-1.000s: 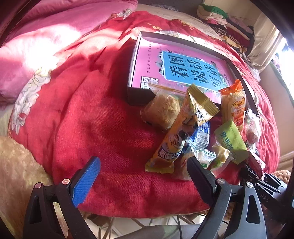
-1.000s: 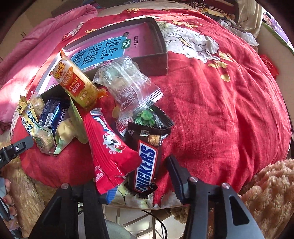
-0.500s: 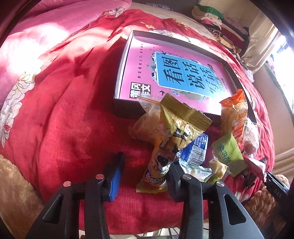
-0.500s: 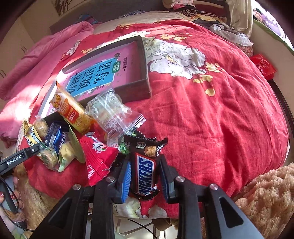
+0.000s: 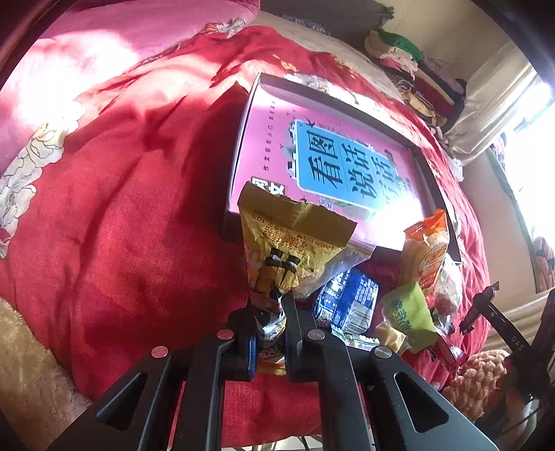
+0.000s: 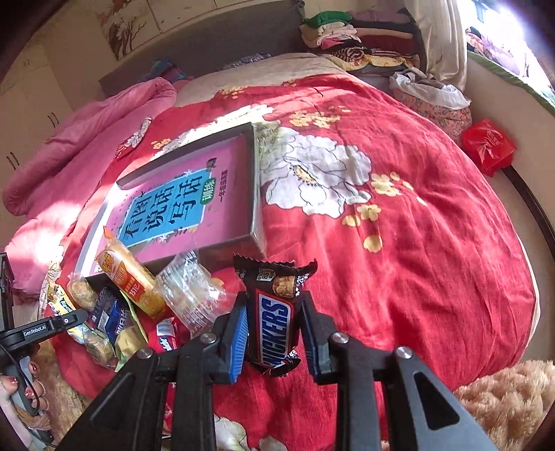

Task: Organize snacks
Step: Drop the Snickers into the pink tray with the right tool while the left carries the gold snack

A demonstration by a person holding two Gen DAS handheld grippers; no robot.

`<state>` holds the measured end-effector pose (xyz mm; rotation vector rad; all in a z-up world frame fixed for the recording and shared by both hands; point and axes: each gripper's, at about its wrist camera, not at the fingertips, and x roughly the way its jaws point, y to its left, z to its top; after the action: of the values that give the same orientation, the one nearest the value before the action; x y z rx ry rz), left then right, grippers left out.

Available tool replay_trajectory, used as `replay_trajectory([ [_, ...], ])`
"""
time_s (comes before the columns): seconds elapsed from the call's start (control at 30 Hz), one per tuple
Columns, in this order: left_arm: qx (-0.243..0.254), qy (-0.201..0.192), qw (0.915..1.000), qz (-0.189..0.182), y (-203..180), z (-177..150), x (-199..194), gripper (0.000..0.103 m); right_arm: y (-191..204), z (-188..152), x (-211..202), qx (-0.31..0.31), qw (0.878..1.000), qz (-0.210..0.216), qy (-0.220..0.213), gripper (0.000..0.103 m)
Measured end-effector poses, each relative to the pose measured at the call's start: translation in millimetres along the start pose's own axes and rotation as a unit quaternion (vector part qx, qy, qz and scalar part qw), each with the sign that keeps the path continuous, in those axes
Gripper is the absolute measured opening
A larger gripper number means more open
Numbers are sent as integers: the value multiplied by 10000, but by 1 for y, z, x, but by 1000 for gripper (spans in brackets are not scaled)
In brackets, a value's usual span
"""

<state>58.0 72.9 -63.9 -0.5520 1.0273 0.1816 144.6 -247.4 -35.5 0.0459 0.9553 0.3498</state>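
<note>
On the red floral bedspread [image 6: 433, 243], a shallow dark-walled cardboard box [image 6: 255, 194] lies open with a pink book-cover sheet carrying a blue title panel [image 5: 347, 170] as its floor. Just in front of its near wall sits a loose heap of snacks: an orange-and-yellow cracker pack [image 6: 130, 284] leaning on the box edge, a clear crinkled plastic wrapper [image 6: 187, 295], a blue foil biscuit packet [image 5: 347, 301], a light-green sachet [image 5: 407, 312] and a red wrapper [image 6: 163, 338].

The left gripper [image 5: 270, 333] has its jaws pinched tight on the lower end of a crumpled yellow foil snack bag [image 5: 288, 239], which stands upright above the fingers, its torn top (print facing the lens upside down) covering the box's near corner in this view.

The right gripper [image 6: 274, 329] clamps a brown Snickers bar [image 6: 274, 315] by its sides between blue-padded fingers [image 6: 237, 343]; the bar points upward, raised off the bedspread, with its crimped top end just beside the box's near right corner in the right wrist view.

A pink quilt [image 6: 79, 138] lies bunched past the box, folded clothes [image 6: 347, 31] are stacked by the headboard, and a beige plush blanket [image 6: 503, 395] edges the bed.
</note>
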Motion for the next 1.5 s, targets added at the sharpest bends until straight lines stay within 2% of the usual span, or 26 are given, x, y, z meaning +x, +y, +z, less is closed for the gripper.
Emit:
replay_trajectory([
  [0.2,-78,-340,9994,-61,6,4,-22,11,10,10,-8,-218,9991,163,-324,29],
  [0.4,5,-803,9968,22,7,16,-39,11,26,24,-14,-556,9951,498,-647,29],
  [0.6,10,-1002,9950,58,11,33,-43,11,37,37,-13,-796,9903,762,-845,29],
  [0.87,127,-1188,9928,-52,-3,55,-38,11,43,56,-3,-883,9876,881,-949,29],
  [1.13,281,-1203,9923,-59,-12,74,-23,11,48,64,15,-990,9877,880,-835,29],
  [1.5,581,-946,9938,-105,-25,83,9,11,51,68,36,-1066,9884,853,-669,29],
])
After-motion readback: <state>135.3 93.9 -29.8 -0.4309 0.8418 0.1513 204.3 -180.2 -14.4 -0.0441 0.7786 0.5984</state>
